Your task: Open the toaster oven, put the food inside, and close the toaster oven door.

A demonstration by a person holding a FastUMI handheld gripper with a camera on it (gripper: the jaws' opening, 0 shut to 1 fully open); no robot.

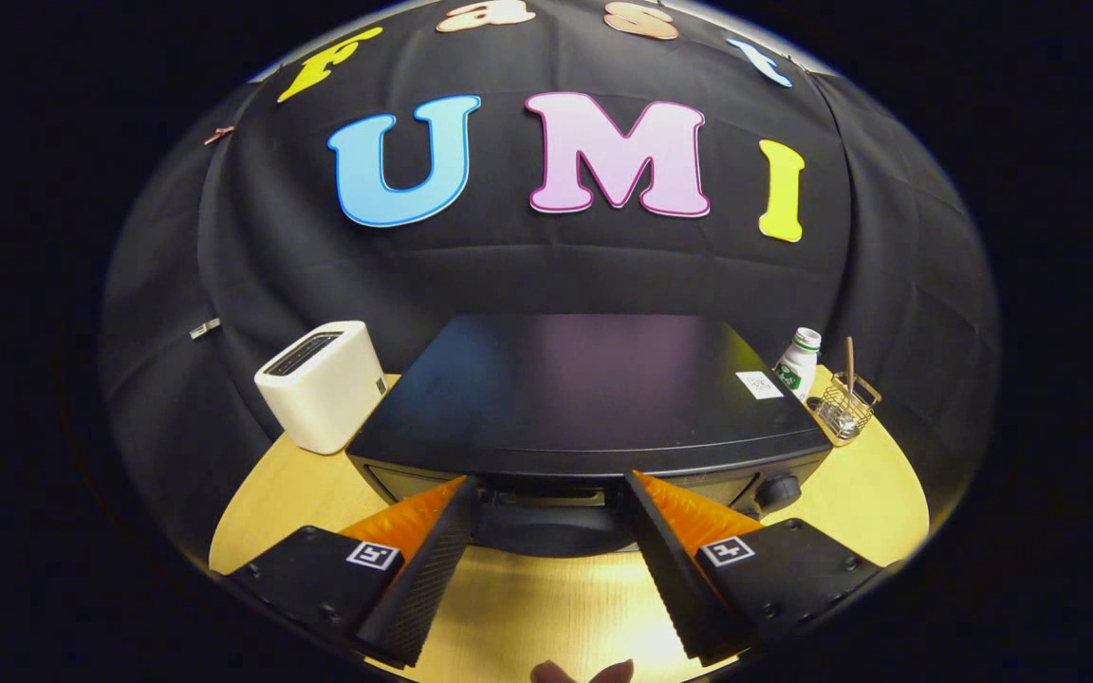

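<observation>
The fingers (pixel 551 489) are spread wide, with nothing gripped, on either side of what appears to be the handle (pixel 546 498) of the toaster oven (pixel 584 398). The oven is set on the wooden counter (pixel 527 607), between a white toaster (pixel 322 384) and a bottle (pixel 799 363) beside a wire basket (pixel 845 410).

White toaster (pixel 324 384) upright on round wooden worktop (pixel 874 493), slot on top, at far left edge by black cloth wall. Small white bottle (pixel 799 363) with green label at far right, upright. Just beside it, wire basket (pixel 844 410) holding thin stick (material unclear) standing up. Bottle and basket near each other, well apart from white toaster.
</observation>
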